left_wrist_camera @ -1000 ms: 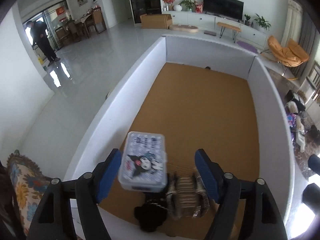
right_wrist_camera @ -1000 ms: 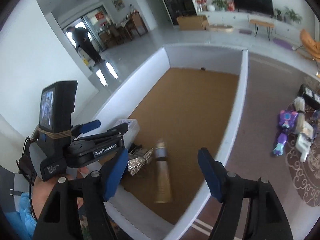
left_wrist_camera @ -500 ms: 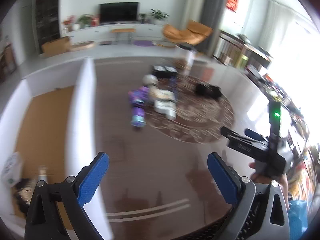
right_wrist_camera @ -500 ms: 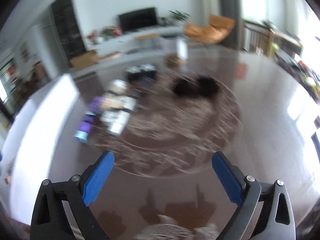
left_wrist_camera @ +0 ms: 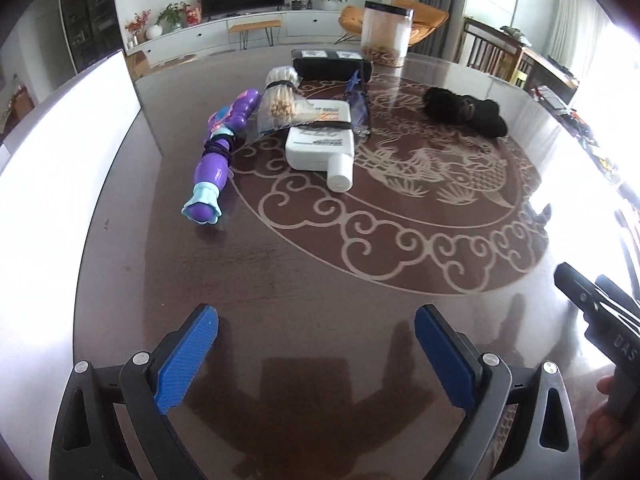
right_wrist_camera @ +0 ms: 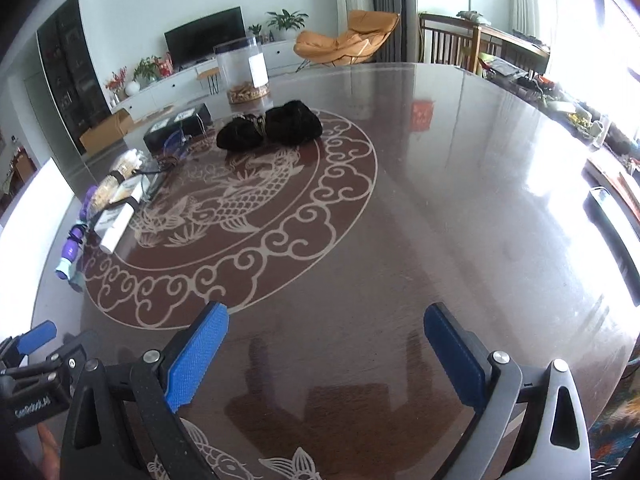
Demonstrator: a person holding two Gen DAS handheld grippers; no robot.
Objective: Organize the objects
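Loose objects lie at the far side of the dark table [left_wrist_camera: 320, 280]: a purple toy [left_wrist_camera: 218, 152], a white flat bottle [left_wrist_camera: 322, 146], a clear bag of sticks [left_wrist_camera: 280, 100], a black box [left_wrist_camera: 332, 65], a blue-tinted packet [left_wrist_camera: 360, 106] and a black furry item [left_wrist_camera: 464, 114]. My left gripper [left_wrist_camera: 316, 326] hovers open and empty over the near table. The right gripper [right_wrist_camera: 326, 320] is also open and empty; in its view the furry item [right_wrist_camera: 272, 126] sits far ahead and the purple toy [right_wrist_camera: 72, 246] at the left.
A clear jar [left_wrist_camera: 386, 34] with snacks stands behind the black box. The white wall of the bin [left_wrist_camera: 52, 168] rises along the table's left side. The table's right edge borders cluttered shelves. Each gripper's body shows at the edge of the other's view.
Both grippers swung away from the white bin, where a printed box and a gold tube sat between their jaws, to the table. Jaws opened wider and hold nothing.
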